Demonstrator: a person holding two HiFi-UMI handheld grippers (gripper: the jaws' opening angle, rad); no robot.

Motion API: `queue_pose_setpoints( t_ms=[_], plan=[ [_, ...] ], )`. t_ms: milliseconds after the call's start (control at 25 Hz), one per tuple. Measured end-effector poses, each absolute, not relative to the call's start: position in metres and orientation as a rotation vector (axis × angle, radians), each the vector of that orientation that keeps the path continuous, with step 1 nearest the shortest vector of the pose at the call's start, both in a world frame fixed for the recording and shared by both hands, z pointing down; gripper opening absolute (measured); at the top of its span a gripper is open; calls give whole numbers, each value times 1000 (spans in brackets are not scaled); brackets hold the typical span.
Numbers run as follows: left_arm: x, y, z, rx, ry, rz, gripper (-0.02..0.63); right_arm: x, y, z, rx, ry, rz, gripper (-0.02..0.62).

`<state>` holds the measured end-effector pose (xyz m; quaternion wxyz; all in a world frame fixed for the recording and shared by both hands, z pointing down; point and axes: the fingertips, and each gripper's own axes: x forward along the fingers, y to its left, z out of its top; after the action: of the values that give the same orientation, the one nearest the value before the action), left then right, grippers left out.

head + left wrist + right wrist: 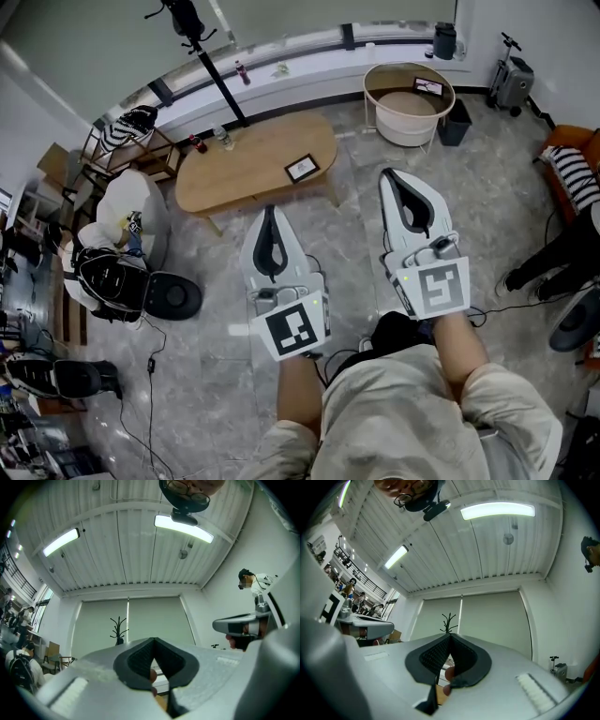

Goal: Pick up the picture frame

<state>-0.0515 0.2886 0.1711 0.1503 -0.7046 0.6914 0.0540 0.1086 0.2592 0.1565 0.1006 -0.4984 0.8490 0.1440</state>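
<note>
Black-rimmed rectangular picture frame (pixel 302 168), laid flat on the oval wooden table (pixel 234 173), is seen ahead, nearer the left gripper (pixel 270 216) than the right gripper (pixel 395 178). Both jaw pairs are pressed together, empty.

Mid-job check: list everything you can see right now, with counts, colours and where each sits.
Table: one, wooden, oval, mid-room.
Picture frame: one, black-edged, lying on the table's right part.
Round tub: one, cream, right of the table.
Second frame: one, dark, at the tub's far rim.
Bottles: two, at the table's far-left edge.
Backpack: one, black, floor, left.
Left gripper: one, white, shut, empty.
Right gripper: one, white, shut, empty.
</note>
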Motion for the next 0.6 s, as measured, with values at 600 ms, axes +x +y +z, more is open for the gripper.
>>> queue_pose_setpoints(
  t_ms=[600],
  plan=[
    [-53,171,167,-1992,1992,112,3,106,131,158,-1433,2494,359,2]
  ],
)
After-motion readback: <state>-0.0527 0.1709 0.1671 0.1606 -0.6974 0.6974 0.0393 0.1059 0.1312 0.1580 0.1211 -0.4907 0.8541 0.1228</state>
